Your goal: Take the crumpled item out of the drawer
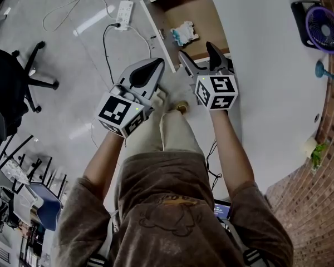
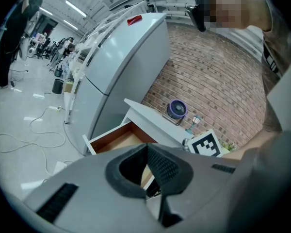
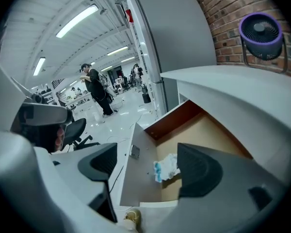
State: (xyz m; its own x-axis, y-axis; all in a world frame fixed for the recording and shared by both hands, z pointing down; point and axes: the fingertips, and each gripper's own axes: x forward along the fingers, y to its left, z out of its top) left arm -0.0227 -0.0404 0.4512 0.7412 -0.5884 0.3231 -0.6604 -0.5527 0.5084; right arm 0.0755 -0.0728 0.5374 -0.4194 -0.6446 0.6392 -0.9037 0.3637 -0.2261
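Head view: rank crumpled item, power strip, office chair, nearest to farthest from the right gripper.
1. crumpled item, in the drawer, just ahead of the right gripper.
2. power strip, on the floor, left.
3. office chair, far left.

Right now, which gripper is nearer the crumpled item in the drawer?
Right. The right gripper is open over the drawer's near side, with the crumpled item just beyond its jaws. The left gripper, shut and empty, sits outside the drawer front, farther off.

crumpled item point(image 1: 183, 33) in the pulled-out drawer point(image 1: 196, 9), fan point(image 1: 324, 28) on the desk point(image 1: 267, 65) to its right
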